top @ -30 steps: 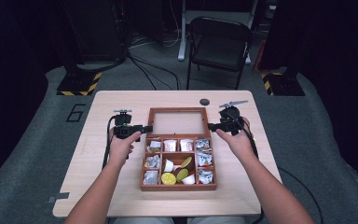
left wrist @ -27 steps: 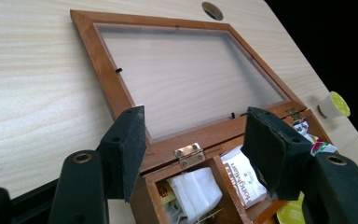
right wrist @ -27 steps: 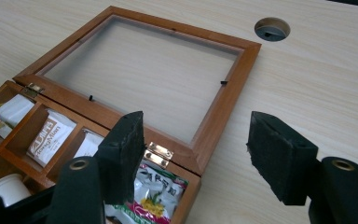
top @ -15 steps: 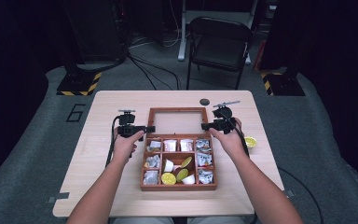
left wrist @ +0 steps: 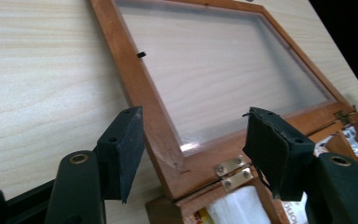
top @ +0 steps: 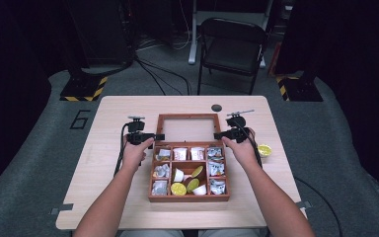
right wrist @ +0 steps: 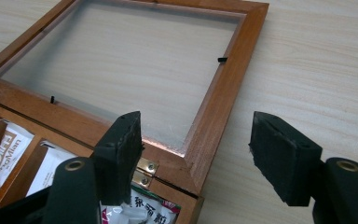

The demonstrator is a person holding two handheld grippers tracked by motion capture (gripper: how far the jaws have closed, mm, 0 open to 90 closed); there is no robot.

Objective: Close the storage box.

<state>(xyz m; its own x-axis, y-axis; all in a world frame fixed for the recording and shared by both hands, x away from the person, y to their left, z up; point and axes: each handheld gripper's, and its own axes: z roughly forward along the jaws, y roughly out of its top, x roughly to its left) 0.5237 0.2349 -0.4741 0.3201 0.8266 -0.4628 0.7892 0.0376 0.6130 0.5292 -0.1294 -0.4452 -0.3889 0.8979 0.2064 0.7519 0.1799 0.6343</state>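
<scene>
our jaws stand apart on both sides of the box lid (top: 187, 129), and both pairs have just been opening further: the left gripper (left wrist: 193, 156) straddles the lid's near left corner, the right gripper (right wrist: 198, 158) its near right corner, and in both gripper views the black pads stand clear of the wood, gripping nothing.

what could go wrong here, in our judgement: the lid lies folded back flat on the table (top: 118, 111) behind the wooden box (top: 187, 198), and if we mean to lift it, a pad could slide off the smooth frame, or one side could rise ahead of the other and twist the small brass hinges (left wrist: 233, 170) at the near corners. a jaw set too low could instead catch the box wall or snag the packets (right wrist: 137, 210) just below the hinge line. pressing on the clear pane rather than the frame could strain it.

the box sits at the middle of the table, nearer us than the lid. it is reddish-brown wood, divided into compartments holding white sachets (top: 179, 153), silver wrapped pieces (top: 216, 186) and yellow-green rounds (top: 178, 188). the lid is a matching wood frame around a clear pane, through which the pale table shows. a yellow piece (top: 264, 150) lies on the table to the right, well apart from the box, and a small dark disc (top: 216, 107) lies beyond the lid.
</scene>
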